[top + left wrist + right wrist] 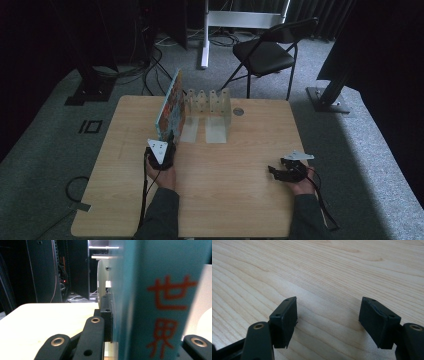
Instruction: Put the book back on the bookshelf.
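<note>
- High view: left gripper point(167, 145) pinches the upright book point(170, 107) beside the white rack point(210, 102); its jaws hide behind the book's edge.
- Right gripper point(280, 170) rests spread and empty on the table point(230, 170).
- Left gripper view: the book's teal spine point(160, 302) is cut off at top and bottom.

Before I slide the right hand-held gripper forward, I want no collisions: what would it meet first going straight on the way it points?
Nothing close, it seems. The right hand-held gripper has open jaws angled low over bare table; pushed straight on, it would probably touch the wood first, though depth is unclear.
</note>
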The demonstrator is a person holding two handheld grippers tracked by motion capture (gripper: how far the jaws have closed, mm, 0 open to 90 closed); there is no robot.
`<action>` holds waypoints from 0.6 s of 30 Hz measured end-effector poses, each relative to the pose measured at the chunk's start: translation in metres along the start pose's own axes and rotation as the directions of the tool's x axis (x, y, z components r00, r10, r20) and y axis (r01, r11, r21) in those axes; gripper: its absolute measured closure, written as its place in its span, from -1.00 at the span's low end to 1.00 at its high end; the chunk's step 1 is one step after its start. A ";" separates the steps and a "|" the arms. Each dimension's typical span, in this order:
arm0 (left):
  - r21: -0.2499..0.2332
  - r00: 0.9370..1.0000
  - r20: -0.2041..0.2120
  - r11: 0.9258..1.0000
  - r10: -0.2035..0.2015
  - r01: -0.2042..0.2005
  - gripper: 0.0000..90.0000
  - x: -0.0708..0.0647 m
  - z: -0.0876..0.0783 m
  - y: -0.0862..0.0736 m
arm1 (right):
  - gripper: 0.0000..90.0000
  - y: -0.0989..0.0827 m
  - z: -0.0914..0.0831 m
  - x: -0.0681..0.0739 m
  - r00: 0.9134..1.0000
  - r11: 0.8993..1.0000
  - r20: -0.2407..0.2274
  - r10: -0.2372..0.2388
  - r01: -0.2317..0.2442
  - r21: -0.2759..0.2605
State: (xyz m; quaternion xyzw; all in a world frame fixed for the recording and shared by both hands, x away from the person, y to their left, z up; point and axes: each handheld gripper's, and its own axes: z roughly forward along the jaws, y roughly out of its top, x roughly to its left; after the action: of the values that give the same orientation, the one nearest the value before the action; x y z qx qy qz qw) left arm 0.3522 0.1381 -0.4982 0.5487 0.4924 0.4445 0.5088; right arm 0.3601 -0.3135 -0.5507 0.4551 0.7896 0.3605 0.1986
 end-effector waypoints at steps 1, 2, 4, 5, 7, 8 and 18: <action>0.000 1.000 0.000 1.000 -0.004 0.004 0.80 0.000 0.000 0.000 | -0.32 0.000 0.000 0.000 1.000 1.000 0.000 0.000 0.000 0.000; -0.001 1.000 -0.001 1.000 -0.005 0.005 0.80 0.001 0.000 -0.001 | -0.32 0.000 0.000 0.000 1.000 1.000 0.000 0.000 0.000 0.000; 0.000 1.000 -0.001 1.000 -0.007 0.007 0.80 0.001 -0.001 -0.001 | -0.32 0.000 0.000 0.000 1.000 1.000 0.001 -0.001 0.001 0.000; 0.000 1.000 -0.001 1.000 -0.009 0.009 0.80 0.001 -0.001 -0.001 | -0.32 0.000 0.000 0.000 1.000 1.000 0.001 -0.001 0.001 0.000; 0.001 1.000 0.001 1.000 -0.011 0.011 0.80 0.002 -0.001 -0.001 | -0.32 0.000 0.000 0.000 1.000 1.000 0.002 -0.001 0.001 0.001; 0.002 1.000 0.001 1.000 -0.010 0.010 0.80 0.002 -0.001 -0.002 | -0.32 0.000 0.000 0.000 1.000 1.000 0.002 -0.002 0.002 0.001; 0.008 0.999 0.003 0.999 -0.041 0.041 0.80 0.007 -0.003 -0.004 | -0.32 0.000 0.000 0.000 1.000 1.000 0.003 -0.003 0.003 0.001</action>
State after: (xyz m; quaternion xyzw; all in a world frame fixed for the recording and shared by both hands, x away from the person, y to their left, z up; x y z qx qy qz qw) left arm 0.3501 0.1453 -0.5022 0.5410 0.5045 0.4312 0.5166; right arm 0.3600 -0.3132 -0.5507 0.4546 0.7901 0.3592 0.2001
